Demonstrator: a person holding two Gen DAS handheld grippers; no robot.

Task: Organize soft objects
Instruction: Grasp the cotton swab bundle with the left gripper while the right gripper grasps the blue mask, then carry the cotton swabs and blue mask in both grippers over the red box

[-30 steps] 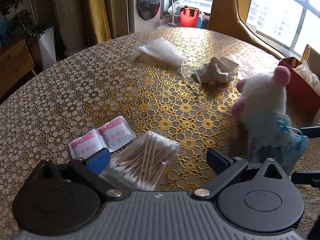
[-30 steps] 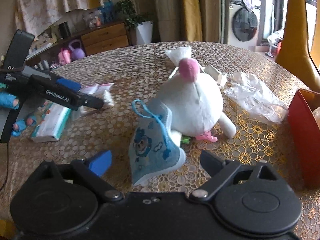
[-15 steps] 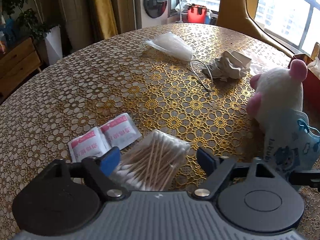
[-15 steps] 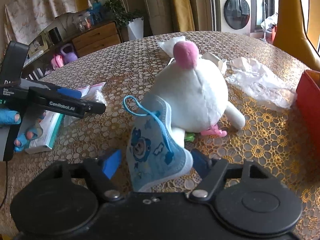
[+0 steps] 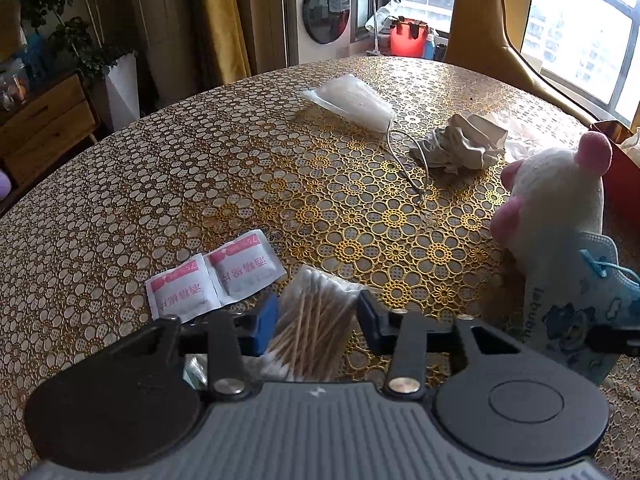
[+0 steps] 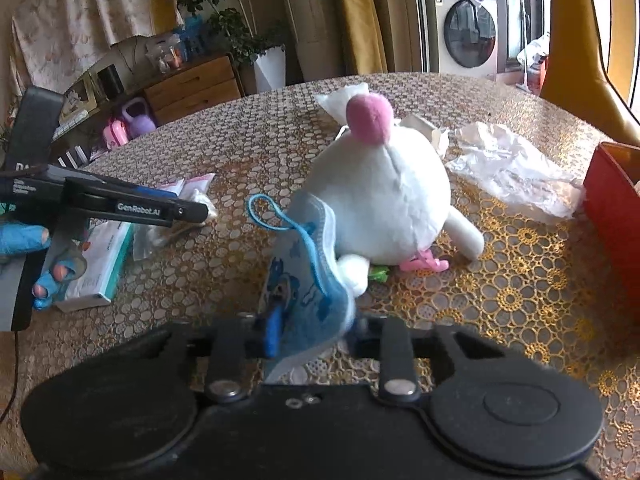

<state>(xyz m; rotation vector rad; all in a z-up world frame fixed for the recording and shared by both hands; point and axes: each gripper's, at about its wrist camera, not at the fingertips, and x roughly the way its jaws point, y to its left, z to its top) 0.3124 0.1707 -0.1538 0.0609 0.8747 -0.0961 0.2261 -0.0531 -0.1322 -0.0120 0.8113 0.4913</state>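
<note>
Closing jaws of the left gripper [image 5: 316, 318] flank the cotton swab bag [image 5: 310, 332], pads apparently touching its sides; the right gripper [image 6: 312, 332] is closing on the blue child's mask [image 6: 308, 280]. Both should squeeze gently, then lift straight up so nothing slips.

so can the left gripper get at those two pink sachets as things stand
Probably not right away. The left gripper is closing around the cotton swab pack, so its jaws are occupied. The sachets lie uncovered on the table just beside it, so the path itself looks free.
</note>
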